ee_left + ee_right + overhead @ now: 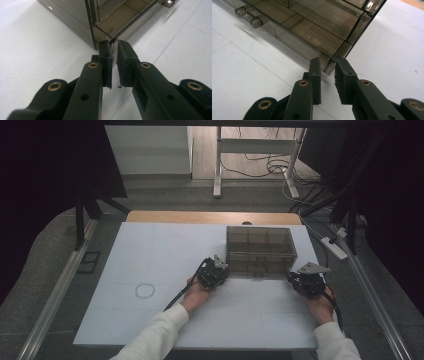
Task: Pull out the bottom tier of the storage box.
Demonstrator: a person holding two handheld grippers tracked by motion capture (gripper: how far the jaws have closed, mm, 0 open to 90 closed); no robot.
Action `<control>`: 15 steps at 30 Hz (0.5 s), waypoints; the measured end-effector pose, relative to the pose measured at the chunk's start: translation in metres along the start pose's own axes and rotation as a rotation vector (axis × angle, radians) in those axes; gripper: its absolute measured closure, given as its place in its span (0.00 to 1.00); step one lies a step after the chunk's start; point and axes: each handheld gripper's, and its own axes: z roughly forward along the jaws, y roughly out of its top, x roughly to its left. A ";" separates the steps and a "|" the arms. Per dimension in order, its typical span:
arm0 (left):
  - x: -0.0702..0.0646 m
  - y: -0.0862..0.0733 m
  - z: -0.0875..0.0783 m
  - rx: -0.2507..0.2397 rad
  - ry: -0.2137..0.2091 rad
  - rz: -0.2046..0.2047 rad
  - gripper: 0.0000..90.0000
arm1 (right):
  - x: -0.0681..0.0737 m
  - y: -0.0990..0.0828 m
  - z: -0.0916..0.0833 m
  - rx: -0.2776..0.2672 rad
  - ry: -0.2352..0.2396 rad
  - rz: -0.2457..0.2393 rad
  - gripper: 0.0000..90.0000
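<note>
A smoky see-through plastic box with several compartments stands on the white board, lid down. My left gripper is at the box's front left corner. In the left gripper view its jaws are nearly together, pinching that corner of the box. My right gripper is at the front right corner. In the right gripper view its jaws hold the corner edge of the box between their tips. A clear latch sticks out from the box's front.
A pencilled circle is drawn on the board to the left of my left hand. Thin lines cross the board. Metal rails run along both sides, and a power strip with cables lies off the table's right edge.
</note>
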 end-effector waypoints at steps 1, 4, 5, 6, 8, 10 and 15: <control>0.000 0.000 0.000 0.000 0.000 0.000 0.91 | 0.000 0.000 0.000 0.001 0.000 -0.001 0.84; -0.001 -0.001 -0.001 0.000 0.000 0.001 0.91 | 0.001 0.000 -0.001 0.002 0.000 -0.003 0.84; -0.001 -0.001 -0.001 0.001 0.000 0.001 0.91 | 0.001 -0.001 -0.002 0.002 0.002 -0.002 0.84; -0.001 -0.001 -0.001 0.004 -0.001 0.004 0.91 | 0.001 -0.001 -0.002 0.000 0.004 -0.001 0.84; -0.001 -0.001 -0.002 0.004 -0.002 0.003 0.91 | 0.002 -0.001 -0.003 0.000 0.004 -0.002 0.84; -0.002 -0.001 -0.002 0.002 -0.002 0.000 0.91 | 0.002 -0.001 -0.004 -0.002 0.003 -0.004 0.84; -0.003 -0.002 -0.003 0.003 -0.004 0.005 0.91 | 0.003 -0.002 -0.005 0.003 0.005 -0.003 0.84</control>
